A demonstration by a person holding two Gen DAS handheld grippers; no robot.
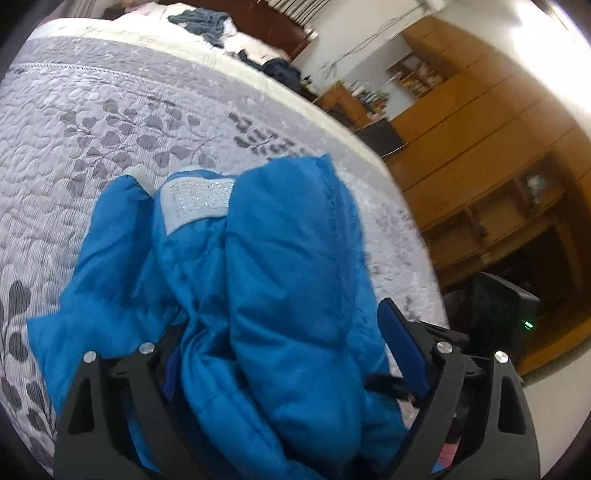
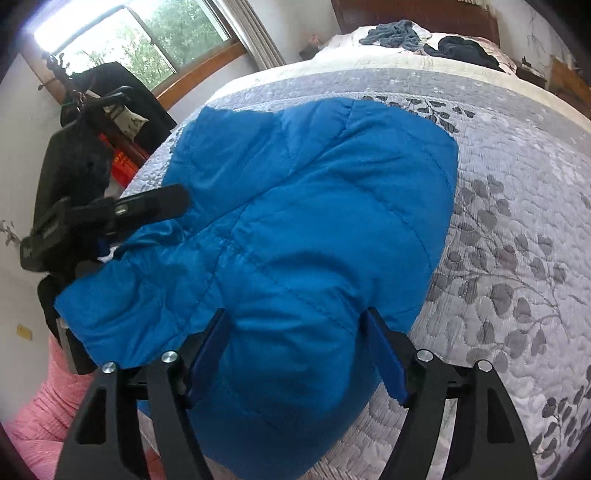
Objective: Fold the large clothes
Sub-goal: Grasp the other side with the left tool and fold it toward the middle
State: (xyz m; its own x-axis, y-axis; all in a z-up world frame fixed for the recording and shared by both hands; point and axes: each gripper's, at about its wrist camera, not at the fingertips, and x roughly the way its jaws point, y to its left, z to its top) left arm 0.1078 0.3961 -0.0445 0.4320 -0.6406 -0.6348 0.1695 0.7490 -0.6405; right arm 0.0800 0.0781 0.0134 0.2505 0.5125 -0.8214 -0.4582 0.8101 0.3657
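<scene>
Blue quilted puffer jacket bunched on the leaf-print bedspread, with both claws at its near edge.

The left gripper and right gripper each stand spread wide, padding bulging between the fingers but not visibly pinched. The jacket looks light, soft, springy and probably slippery, so taking hold at a stitched seam or hem should be surer than at loose fill.

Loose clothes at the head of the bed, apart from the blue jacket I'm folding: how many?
2, as far as the pictures show. A grey-blue crumpled garment lies near the wooden headboard; a dark navy bundle sits just right of it. More could be hidden.
</scene>
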